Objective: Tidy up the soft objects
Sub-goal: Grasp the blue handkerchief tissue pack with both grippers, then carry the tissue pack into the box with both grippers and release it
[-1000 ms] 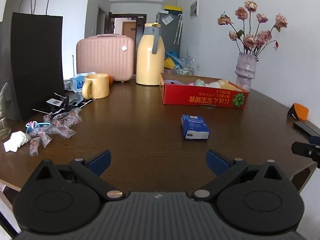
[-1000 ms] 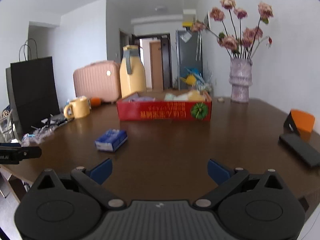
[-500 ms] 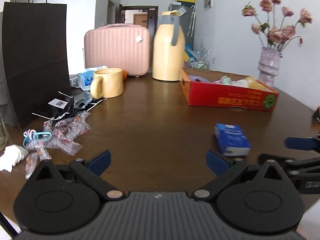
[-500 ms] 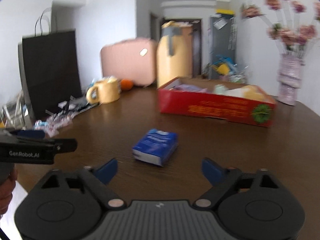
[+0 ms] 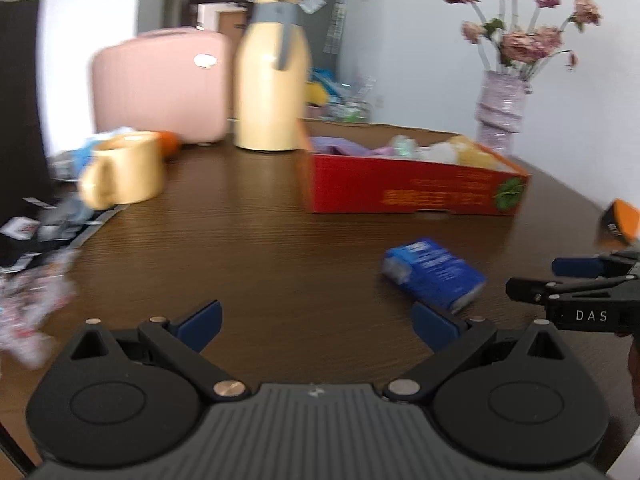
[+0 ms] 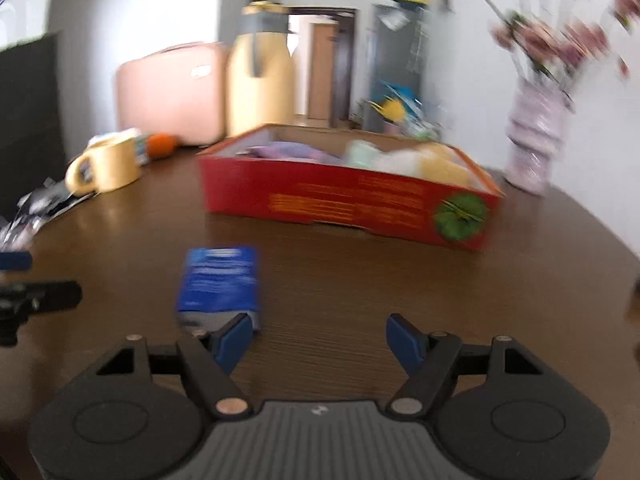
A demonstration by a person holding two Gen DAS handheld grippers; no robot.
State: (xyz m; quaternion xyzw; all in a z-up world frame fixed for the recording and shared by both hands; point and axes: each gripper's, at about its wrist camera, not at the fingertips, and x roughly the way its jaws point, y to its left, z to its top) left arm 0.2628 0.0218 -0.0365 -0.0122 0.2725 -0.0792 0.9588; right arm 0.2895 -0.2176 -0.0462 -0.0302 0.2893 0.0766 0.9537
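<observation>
tissue pack, soft blue rectangular; right gripper closing, nothing between; left gripper released.

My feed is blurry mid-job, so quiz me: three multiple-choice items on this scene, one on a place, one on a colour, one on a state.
1. Where does the blue tissue pack lie?
A. in the red box
B. on the bare table, in front of the red box
C. inside the mug

2. What colour is the mug?
A. yellow
B. green
C. white

3. What is between the right gripper fingers?
A. the pack, clamped
B. a flower
C. nothing

Answers:
1 B: the pack sits on the table, short of the red box.
2 A: it matches the pale yellow jug.
3 C: the closing jaws bracket bare wood; the pack lies ahead of the left fingertip.
</observation>
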